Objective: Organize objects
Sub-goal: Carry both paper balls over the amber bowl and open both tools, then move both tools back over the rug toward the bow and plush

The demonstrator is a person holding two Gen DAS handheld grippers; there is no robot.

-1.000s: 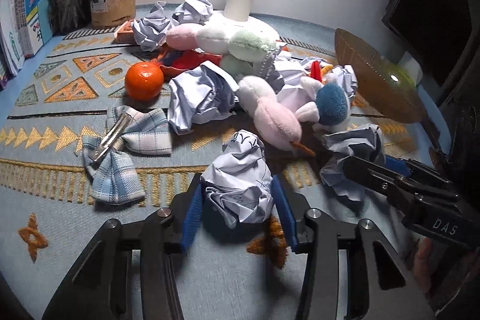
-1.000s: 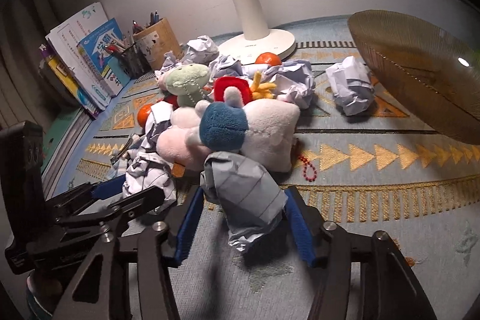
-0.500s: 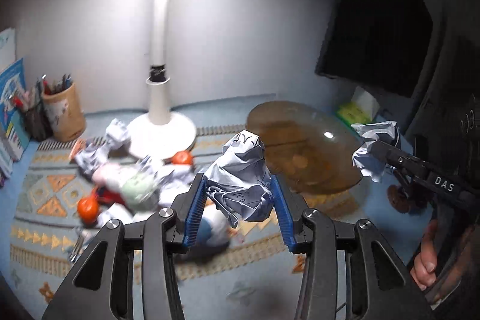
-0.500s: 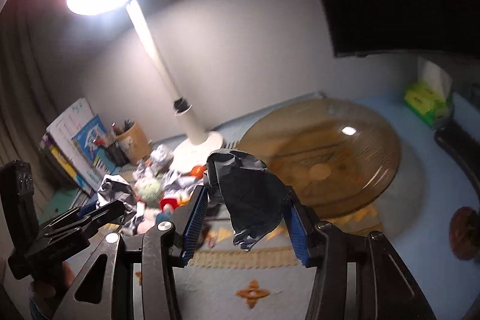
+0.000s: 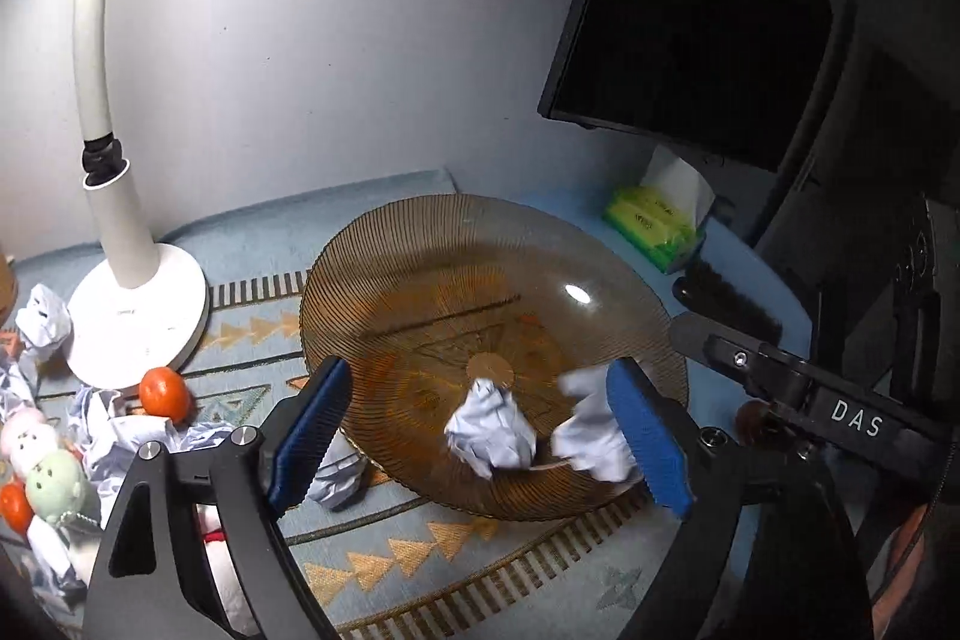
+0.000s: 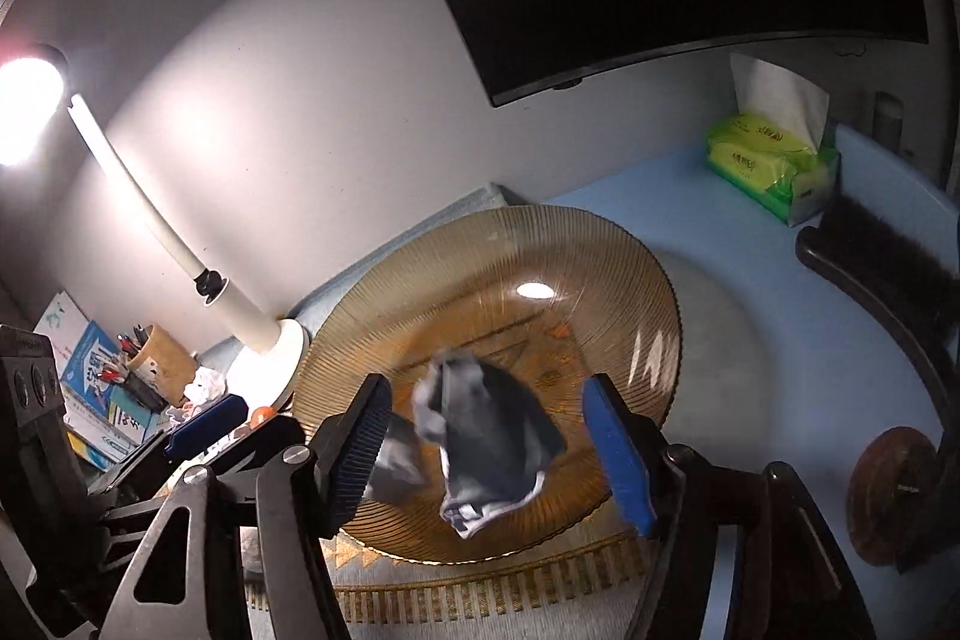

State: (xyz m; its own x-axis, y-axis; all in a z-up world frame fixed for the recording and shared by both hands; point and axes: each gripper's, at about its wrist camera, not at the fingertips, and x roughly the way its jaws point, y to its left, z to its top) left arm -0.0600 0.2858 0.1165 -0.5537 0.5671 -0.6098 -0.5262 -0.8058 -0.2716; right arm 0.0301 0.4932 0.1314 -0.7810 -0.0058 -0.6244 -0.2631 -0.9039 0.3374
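A large amber ribbed glass plate (image 5: pixel 420 268) lies on the patterned mat; it also shows in the right wrist view (image 6: pixel 600 268). In the left wrist view my left gripper (image 5: pixel 480 436) is open above the plate, with two crumpled paper balls below it: one (image 5: pixel 489 430) near the centre, another blurred one (image 5: pixel 591 436) beside the right finger. In the right wrist view my right gripper (image 6: pixel 486 448) is open above the plate; a blurred paper ball (image 6: pixel 492 454) hangs between the spread fingers, and a second ball (image 6: pixel 399 454) lies at the left finger.
A white desk lamp base (image 5: pixel 138 316) stands left of the plate. Oranges (image 5: pixel 165 394), plush toys (image 5: pixel 57 484) and more crumpled paper (image 5: pixel 45 316) lie at the left. A green tissue pack (image 5: pixel 654 226) and dark monitor (image 5: pixel 690 10) stand behind. A pen cup (image 6: pixel 159 352) and books are far left.
Both grippers moved over the plate and opened. The paper balls they held have left the fingers and lie on or drop toward the plate.
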